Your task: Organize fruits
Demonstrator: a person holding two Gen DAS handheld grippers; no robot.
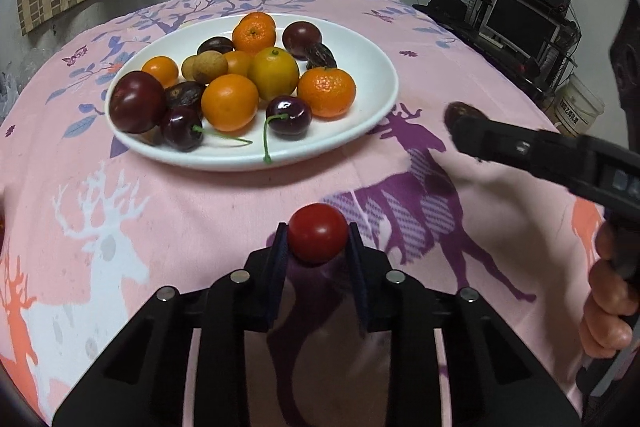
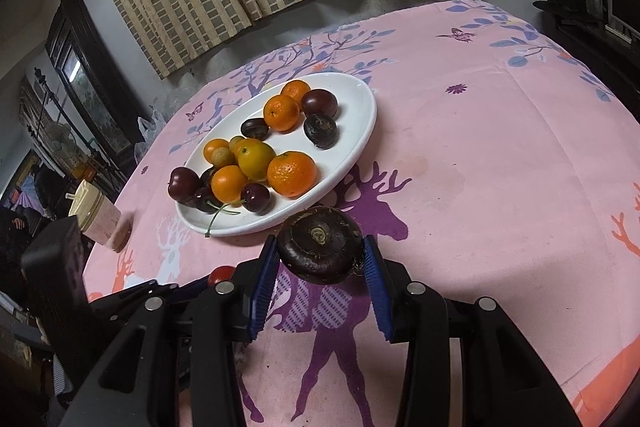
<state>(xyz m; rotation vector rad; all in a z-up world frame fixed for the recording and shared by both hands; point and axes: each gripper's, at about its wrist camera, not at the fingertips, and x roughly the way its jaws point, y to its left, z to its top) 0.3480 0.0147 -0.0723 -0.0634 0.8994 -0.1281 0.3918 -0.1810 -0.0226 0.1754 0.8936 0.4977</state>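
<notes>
A white oval plate [image 1: 360, 75] [image 2: 356, 131] on the pink cloth holds several fruits: oranges [image 1: 326, 91], cherries [image 1: 289, 117], dark plums [image 1: 137, 101] and others. My left gripper [image 1: 318, 239] is shut on a red cherry tomato [image 1: 318, 237], held above the cloth in front of the plate. My right gripper [image 2: 320, 255] is shut on a dark brown water chestnut [image 2: 320, 251], held just right of the plate's near end. The right gripper also shows in the left wrist view [image 1: 464, 123], and the tomato in the right wrist view [image 2: 221, 274].
The table carries a pink deer-print cloth [image 1: 480, 227]. A lidded cup [image 2: 98, 219] stands near the table's left edge. A checked curtain hangs behind; shelves with a monitor [image 1: 516, 19] stand to the right.
</notes>
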